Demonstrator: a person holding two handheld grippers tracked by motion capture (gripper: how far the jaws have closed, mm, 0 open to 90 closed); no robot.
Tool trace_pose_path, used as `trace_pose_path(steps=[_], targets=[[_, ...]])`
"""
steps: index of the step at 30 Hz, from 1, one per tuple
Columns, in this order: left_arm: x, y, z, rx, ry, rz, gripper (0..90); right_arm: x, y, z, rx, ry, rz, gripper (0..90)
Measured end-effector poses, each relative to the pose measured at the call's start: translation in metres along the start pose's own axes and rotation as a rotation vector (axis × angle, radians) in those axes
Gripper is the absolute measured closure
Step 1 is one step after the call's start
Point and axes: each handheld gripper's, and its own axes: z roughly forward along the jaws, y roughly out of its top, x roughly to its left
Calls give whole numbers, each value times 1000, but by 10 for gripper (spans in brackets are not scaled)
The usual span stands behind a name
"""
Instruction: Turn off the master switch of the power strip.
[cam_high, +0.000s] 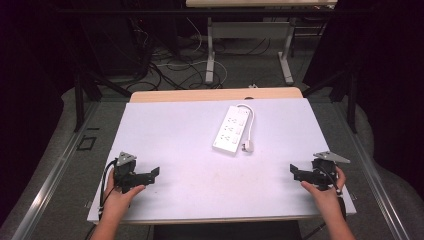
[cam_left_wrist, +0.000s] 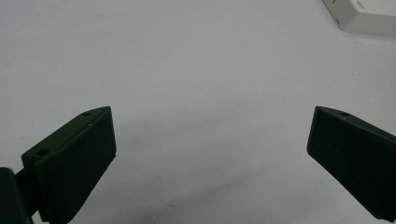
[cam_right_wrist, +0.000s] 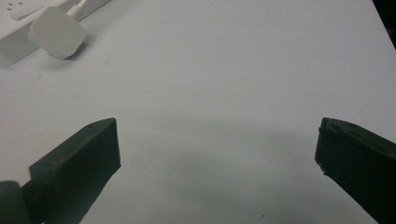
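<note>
A white power strip (cam_high: 231, 129) lies on the white table (cam_high: 175, 135), past the middle and a little to the right, set at a slant. Its cord (cam_high: 248, 117) loops round the far end and back along the right side to a flat white plug (cam_high: 247, 147) that lies on the table by the near right corner. Rows of sockets show on top of the strip, but any brand or lettering is too small and blurred to read.

The left gripper (cam_high: 154, 173) hangs low over the near left of the table, the right gripper (cam_high: 295, 170) over the near right — both well apart from the strip and aimed inward. Each is held in a hand, with jaws spread wide and only bare table between them.

In the left gripper view just a corner of the strip (cam_left_wrist: 362, 18) shows, cut off by the top edge. In the right gripper view the plug (cam_right_wrist: 57, 31) and the end of the strip (cam_right_wrist: 18, 42) sit at the top left, cropped — the cord joint is hard to make out.
</note>
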Motion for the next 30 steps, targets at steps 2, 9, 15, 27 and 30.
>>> trace_pose_path(steps=[2, 9, 15, 27, 30], targets=[[-1, 0, -1, 2, -1, -1, 13, 1, -1, -2, -5, -8, -13, 0], [-3, 1, -2, -12, -16, -24, 26, 4, -1, -1, -8, 11, -10, 0], [-5, -2, -2, 6, -34, -21, 28, 8, 1, 0, -3, 16, -25, 17], [-8, -2, -2, 2, -30, -10, 30, 11, 4, 2, 16, 21, -77, 20], [-8, -2, -1, -4, -29, -15, 30, 13, 5, 3, 19, 20, -73, 20]])
